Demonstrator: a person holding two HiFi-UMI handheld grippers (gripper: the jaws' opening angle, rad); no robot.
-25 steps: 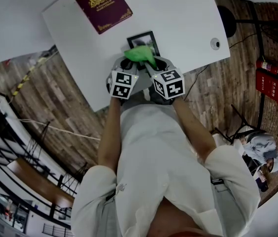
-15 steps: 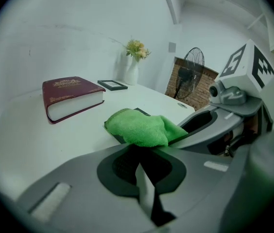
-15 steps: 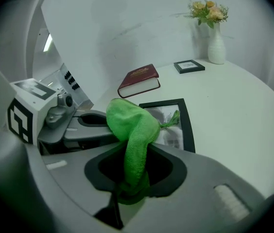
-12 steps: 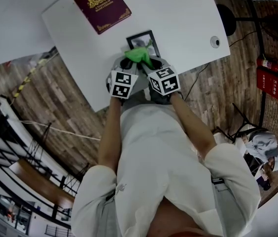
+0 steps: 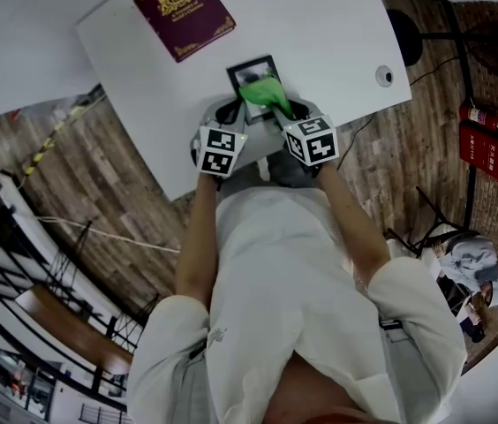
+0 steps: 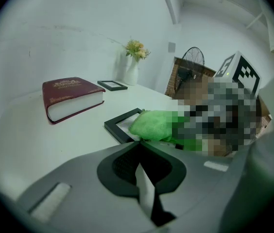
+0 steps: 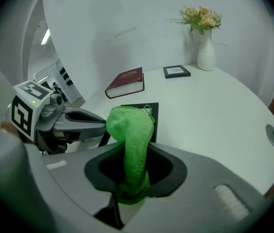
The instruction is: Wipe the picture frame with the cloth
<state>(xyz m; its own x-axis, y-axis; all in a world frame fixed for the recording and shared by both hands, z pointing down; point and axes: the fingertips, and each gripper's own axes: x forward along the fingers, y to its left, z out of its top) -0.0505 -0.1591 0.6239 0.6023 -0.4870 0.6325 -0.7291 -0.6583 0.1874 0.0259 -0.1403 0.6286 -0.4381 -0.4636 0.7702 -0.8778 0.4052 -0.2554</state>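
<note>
One cloth point(image 7: 129, 130) between right gripper point(image 7: 133, 152) jaws

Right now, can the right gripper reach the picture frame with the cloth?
Probably yes. The right gripper holds the cloth, whose free end hangs over the picture frame just ahead, and nothing lies between them. The left gripper sits at the frame's edge, off to the side.

Both forearms reach forward side by side from short white sleeves, bringing the two tools close together over the near edge of the surface point(image 5: 337, 42). The left tool point(image 5: 230, 110) lies low and level with its jaws closed tip to tip. The right tool point(image 5: 282, 113), just beside it and angled in toward it, has its jaws clamped on a cloth point(image 5: 262, 93) that sticks up past their tips.
</note>
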